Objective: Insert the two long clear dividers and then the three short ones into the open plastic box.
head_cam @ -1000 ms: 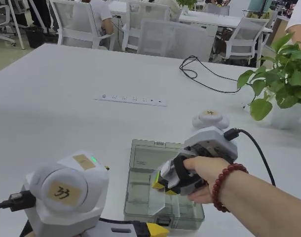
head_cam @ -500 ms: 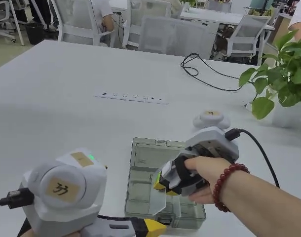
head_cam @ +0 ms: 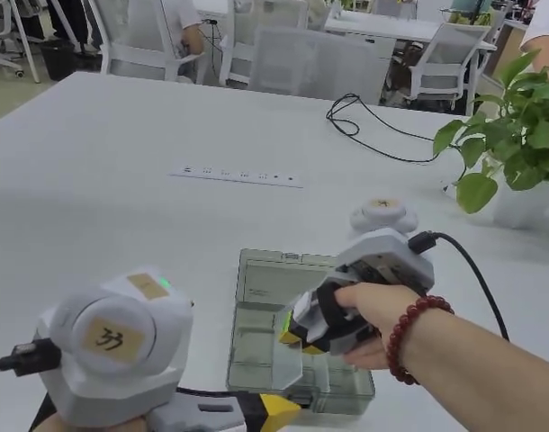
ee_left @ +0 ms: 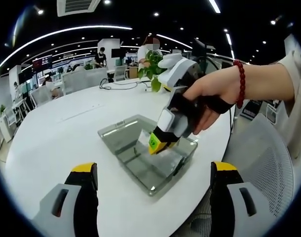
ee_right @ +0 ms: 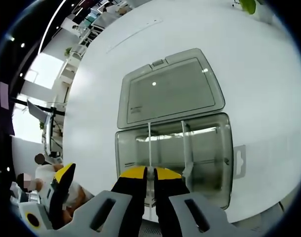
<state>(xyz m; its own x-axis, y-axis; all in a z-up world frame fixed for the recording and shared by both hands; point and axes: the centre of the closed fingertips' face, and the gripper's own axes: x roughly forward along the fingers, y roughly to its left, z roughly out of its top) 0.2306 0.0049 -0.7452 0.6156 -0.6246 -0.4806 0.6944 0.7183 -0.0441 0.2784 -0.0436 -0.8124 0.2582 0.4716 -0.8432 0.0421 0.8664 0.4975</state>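
So, quick rundown, left to right:

- Left gripper [ee_left: 153, 169]: jaws wide apart with nothing in them, parked just off the box's near-left corner. My guess is it's waiting to steady the box if it slides.
- Plastic box [head_cam: 243, 346]: sitting open with its lid [head_cam: 274, 283] folded flat on the far side, so the tray can be reached straight from above.
- Clear divider [ee_right: 149, 143]: stands on edge inside the box, left of the box's middle, running from the near wall toward the lid side. It looks lined up with the wall slots, but I can't tell if it's fully seated, or whether it's a long or a short one.
- Right gripper [ee_right: 149, 170]: jaws pinched together on that divider's near edge. The hand [head_cam: 378, 315] holds it above the box and angled down, probably so the sheet goes down straight instead of bowing.
- Second divider [ee_right: 186, 148]: already upright in the box, right of the held one.
- Potted plant [head_cam: 513, 135]: well off to the box's far right, out of the way.
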